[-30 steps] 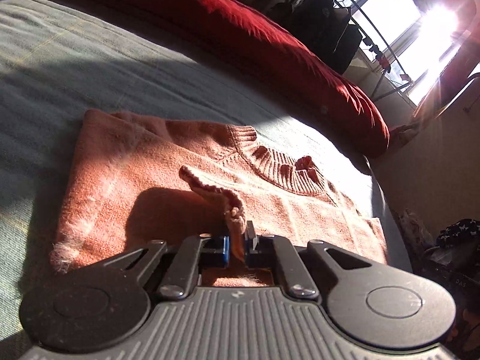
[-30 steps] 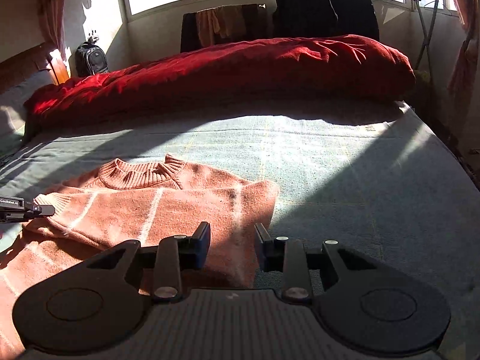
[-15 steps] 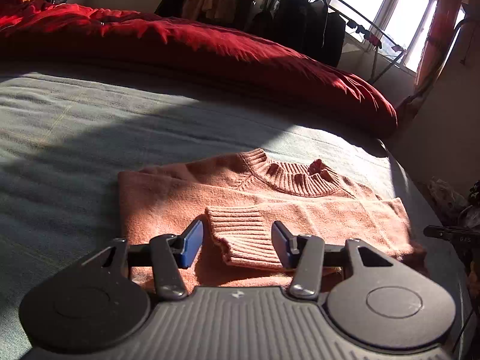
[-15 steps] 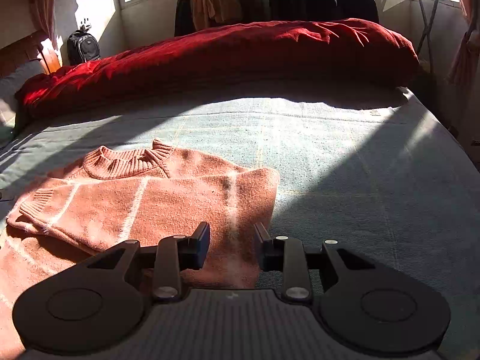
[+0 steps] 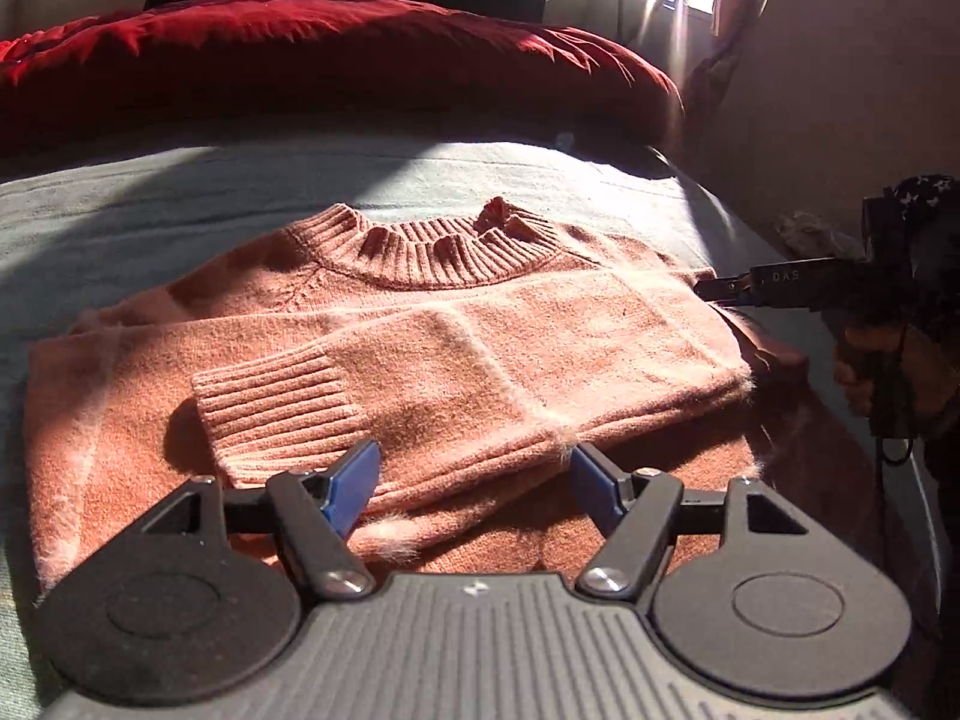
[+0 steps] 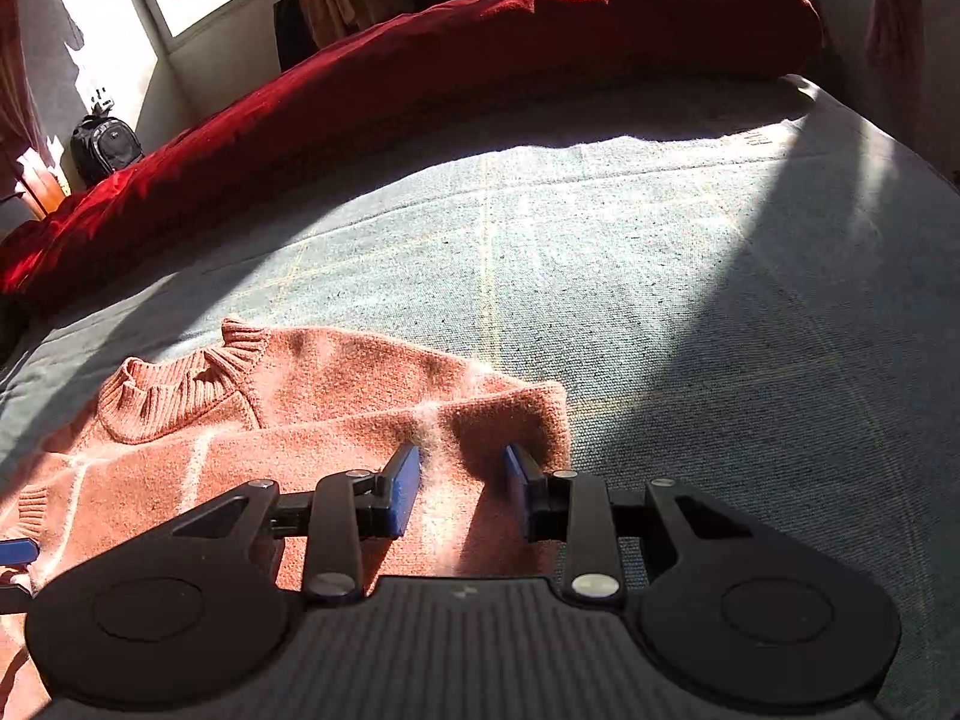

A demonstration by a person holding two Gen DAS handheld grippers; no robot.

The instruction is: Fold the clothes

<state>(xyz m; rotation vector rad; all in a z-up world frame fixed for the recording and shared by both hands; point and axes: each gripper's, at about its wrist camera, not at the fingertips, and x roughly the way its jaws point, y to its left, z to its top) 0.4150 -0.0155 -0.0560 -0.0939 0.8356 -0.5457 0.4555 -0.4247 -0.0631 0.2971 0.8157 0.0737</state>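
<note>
A salmon knit sweater (image 5: 420, 324) lies flat on the grey-green bed cover (image 5: 150, 192), collar toward the far side. One sleeve is folded across the chest, and its ribbed cuff (image 5: 270, 402) rests just beyond my left gripper (image 5: 474, 489). That gripper's jaws are opening, with the sleeve below them and its blue pads (image 5: 354, 486) off the knit. My right gripper (image 6: 459, 480) stands open low over the sweater's (image 6: 300, 420) folded right corner (image 6: 516, 414). From the left wrist view the right gripper (image 5: 711, 289) shows at that edge, held by a hand (image 5: 882, 372).
A long red duvet (image 6: 480, 60) lies rolled along the far side of the bed. Bare bed cover (image 6: 690, 300) spreads to the right of the sweater. A black backpack (image 6: 105, 144) stands by the window. Dark clothes hang at the back, and a wall (image 5: 840, 90) rises on the right.
My left gripper let go of the sleeve cuff, opened wide and drew back. The sleeve now lies flat across the chest. My right gripper came down over the sweater's right corner.
</note>
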